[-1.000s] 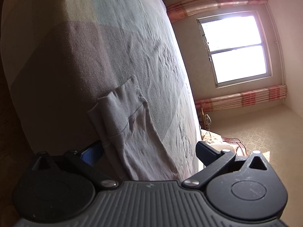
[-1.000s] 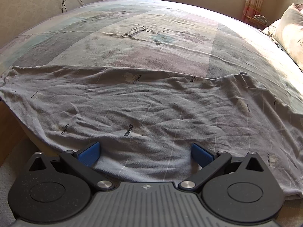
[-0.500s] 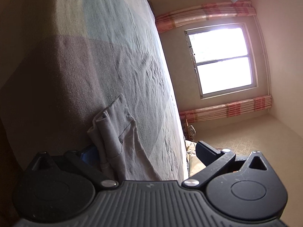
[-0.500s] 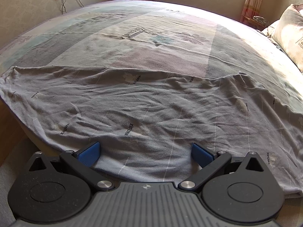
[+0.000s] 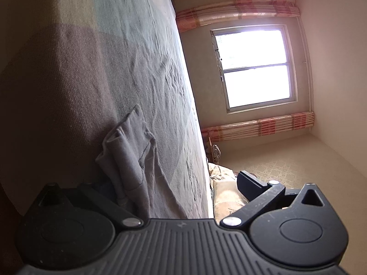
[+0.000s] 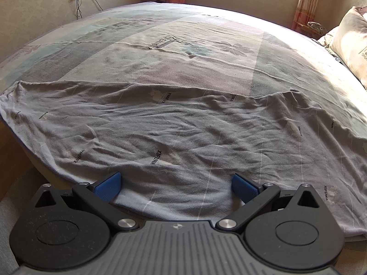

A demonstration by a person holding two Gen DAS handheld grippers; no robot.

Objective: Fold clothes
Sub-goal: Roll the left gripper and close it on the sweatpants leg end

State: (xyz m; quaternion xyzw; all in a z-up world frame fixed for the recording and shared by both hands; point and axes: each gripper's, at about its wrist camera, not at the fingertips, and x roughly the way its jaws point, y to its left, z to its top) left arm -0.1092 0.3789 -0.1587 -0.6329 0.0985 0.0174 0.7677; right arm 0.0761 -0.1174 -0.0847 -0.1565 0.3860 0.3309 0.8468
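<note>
A grey garment [image 6: 174, 135] printed with small dark lettering is seen spread flat and wrinkled across the near part of the bed [image 6: 183, 45], its near hem lying at the mattress edge. The right gripper [image 6: 176, 186] is held low over that hem; its jaws are set wide apart, with the blue pads [image 6: 107, 184] on either side of the hem fabric and nothing clamped.

In the left wrist view, rolled sideways, a bunched corner of the garment [image 5: 133, 155] is seen on the bed sheet [image 5: 137, 57] at the bed's edge. The left gripper [image 5: 176, 189] is also spread apart: one finger lies partly hidden beside the cloth, the other well clear of the bed. A pillow [image 6: 351, 45] rests at the far right. A bright window [image 5: 252, 66] with striped curtains [image 5: 238, 11] is recorded beyond.
</note>
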